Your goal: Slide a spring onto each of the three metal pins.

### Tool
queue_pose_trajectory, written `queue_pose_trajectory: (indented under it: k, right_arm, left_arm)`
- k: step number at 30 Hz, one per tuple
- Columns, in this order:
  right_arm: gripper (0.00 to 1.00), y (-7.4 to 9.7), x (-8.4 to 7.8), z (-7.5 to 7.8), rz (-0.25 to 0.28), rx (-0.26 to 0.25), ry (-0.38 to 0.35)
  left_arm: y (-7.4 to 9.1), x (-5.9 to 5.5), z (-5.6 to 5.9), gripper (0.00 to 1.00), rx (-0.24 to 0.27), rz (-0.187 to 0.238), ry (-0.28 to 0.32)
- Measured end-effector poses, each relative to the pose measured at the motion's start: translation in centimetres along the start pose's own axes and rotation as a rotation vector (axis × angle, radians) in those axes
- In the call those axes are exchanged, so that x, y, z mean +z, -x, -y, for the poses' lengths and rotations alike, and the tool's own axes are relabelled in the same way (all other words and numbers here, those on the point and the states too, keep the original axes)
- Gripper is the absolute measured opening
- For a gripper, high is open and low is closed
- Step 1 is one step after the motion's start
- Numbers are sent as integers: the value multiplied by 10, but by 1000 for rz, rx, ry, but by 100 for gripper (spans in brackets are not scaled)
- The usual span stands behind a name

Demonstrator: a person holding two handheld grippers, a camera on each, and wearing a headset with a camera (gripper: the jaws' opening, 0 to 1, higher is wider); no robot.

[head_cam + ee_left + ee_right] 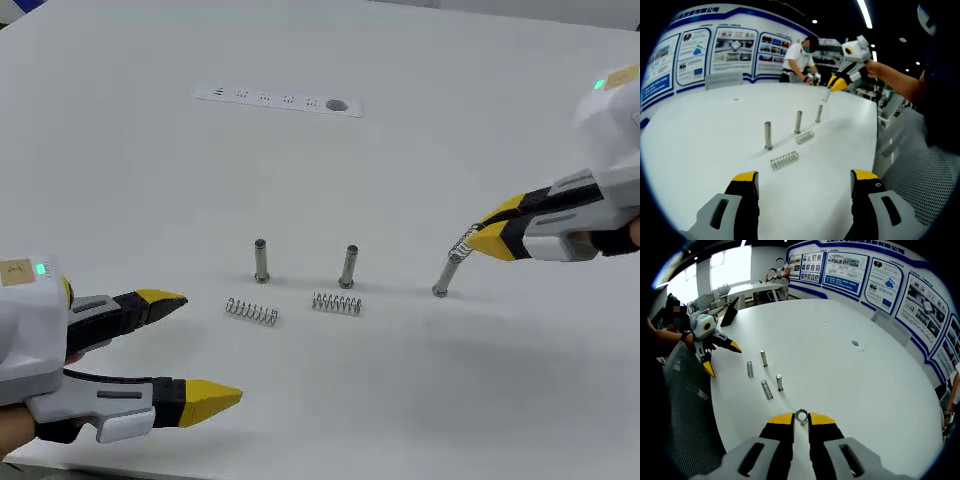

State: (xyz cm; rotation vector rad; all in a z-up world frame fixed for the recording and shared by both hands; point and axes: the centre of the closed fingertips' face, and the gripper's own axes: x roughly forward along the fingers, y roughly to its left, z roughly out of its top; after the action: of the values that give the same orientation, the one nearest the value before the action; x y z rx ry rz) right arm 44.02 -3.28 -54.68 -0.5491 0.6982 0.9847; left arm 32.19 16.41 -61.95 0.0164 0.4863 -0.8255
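The right hand-held gripper pinches a spring at the top of the leaning right pin. Tilt the spring the same way the pin leans. Then push down softly so the pin does not fall. The left hand-held gripper waits wide open above the counter.

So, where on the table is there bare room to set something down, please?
Free: the wide stretch between the white strip and the pins, and the near edge before the loose springs, beside the left gripper. Crowded: the pin row, where the right gripper holds a spring at one pin.
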Motion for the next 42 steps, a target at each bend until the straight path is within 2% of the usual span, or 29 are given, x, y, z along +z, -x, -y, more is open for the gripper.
queue_pose_trajectory:
  k: [3, 16, 28, 42]
  right_arm:
    - [12, -4, -2, 7, -16, -7, -12]
    - [12, -15, -11, 12, -73, 10, -41]
    - [12, -22, -16, 12, -101, 25, -47]
    - [12, -43, -31, 14, -136, 36, -68]
  left_arm:
    - [0, 0, 0, 76, 1, 0, 0]
    - [1, 1, -2, 76, 11, 5, 7]
    - [1, 0, -3, 77, 13, 5, 9]
    - [1, 1, -4, 76, 14, 7, 14]
